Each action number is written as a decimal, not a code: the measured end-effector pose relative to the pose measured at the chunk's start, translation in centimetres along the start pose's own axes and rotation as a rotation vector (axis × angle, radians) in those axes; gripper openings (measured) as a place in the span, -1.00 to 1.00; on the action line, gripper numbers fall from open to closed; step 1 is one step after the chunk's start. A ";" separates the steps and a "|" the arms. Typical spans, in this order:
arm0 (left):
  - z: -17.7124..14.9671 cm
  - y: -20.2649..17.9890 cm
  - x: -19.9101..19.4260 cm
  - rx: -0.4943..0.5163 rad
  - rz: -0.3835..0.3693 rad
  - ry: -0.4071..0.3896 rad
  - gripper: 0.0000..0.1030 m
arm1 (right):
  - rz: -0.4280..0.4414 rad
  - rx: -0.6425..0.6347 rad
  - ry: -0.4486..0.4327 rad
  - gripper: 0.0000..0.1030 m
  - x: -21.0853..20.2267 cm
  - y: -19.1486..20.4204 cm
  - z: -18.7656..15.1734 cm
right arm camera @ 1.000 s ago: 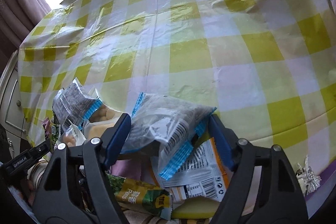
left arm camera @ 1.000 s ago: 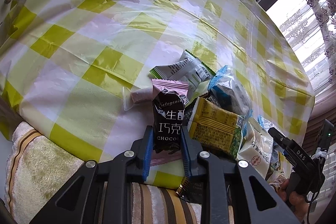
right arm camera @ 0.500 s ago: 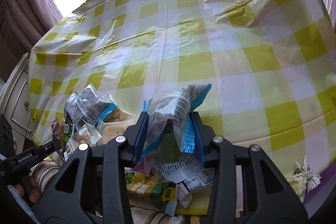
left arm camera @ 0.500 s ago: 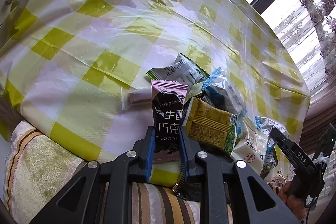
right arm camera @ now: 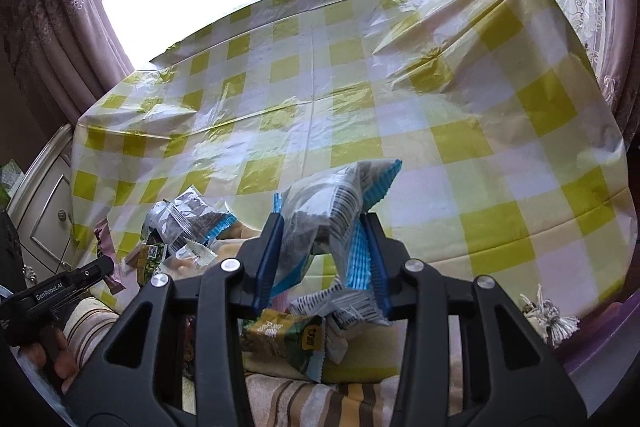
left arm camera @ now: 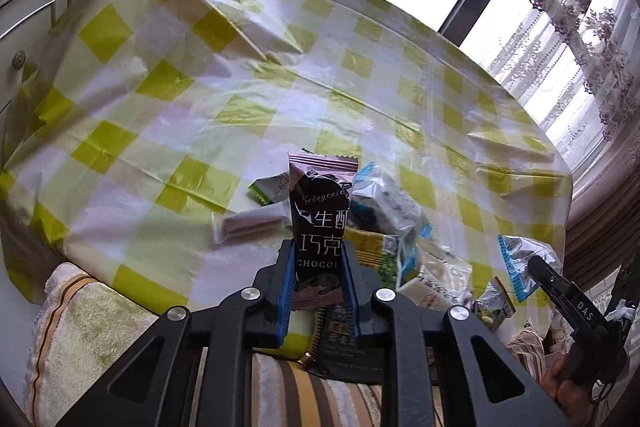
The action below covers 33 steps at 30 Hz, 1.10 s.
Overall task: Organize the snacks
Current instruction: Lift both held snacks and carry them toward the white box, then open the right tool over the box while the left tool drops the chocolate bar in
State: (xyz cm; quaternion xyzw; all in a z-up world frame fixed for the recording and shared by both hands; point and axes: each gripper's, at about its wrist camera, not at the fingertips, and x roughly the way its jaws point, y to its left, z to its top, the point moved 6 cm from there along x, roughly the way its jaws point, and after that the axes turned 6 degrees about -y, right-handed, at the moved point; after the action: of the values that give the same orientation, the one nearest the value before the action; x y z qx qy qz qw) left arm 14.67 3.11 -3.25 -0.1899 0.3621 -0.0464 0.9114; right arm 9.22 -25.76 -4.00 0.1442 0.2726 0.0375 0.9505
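we grip the pink-and-black chocolate packet (left arm camera: 320,223) upright in our left tongs (left arm camera: 318,287) | our right tongs (right arm camera: 322,259) pinch the clear blue-edged snack bag (right arm camera: 328,211) | both held above the snack pile (left arm camera: 400,247) at the near edge of the yellow-checked surface (left arm camera: 240,87)

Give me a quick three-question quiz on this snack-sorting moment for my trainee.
1. True or false: the left gripper is shut on the dark chocolate packet.
2. What does the right gripper hold? A) a green packet B) a clear packet with blue edges C) nothing
3. Where does the snack pile lie on the checked tablecloth: near edge or far edge?

Key: 1 true. 2 B. 3 near edge, close to the grippers.
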 end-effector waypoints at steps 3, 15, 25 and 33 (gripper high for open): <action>0.1 -2.0 -0.7 0.027 -0.034 -0.013 -0.57 | -0.010 0.017 -0.009 -0.14 -1.4 -1.2 -0.1; -5.8 -16.9 -0.5 0.218 -0.289 0.111 -0.57 | -0.113 0.146 -0.030 -0.14 -8.5 -10.0 -1.8; -14.3 -29.7 -0.4 0.416 -0.518 0.303 -0.57 | -0.263 0.231 0.009 -0.14 -13.4 -18.1 -5.8; -23.0 -35.8 0.9 0.594 -0.568 0.552 -0.57 | -0.348 0.312 0.127 -0.14 -13.5 -23.3 -10.7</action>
State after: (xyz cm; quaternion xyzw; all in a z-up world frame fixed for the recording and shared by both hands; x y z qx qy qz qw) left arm 1.63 -37.30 -5.54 0.0062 0.4950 -0.4425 0.7477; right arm -8.10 -47.32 -12.65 0.2374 0.3550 -0.1605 0.8899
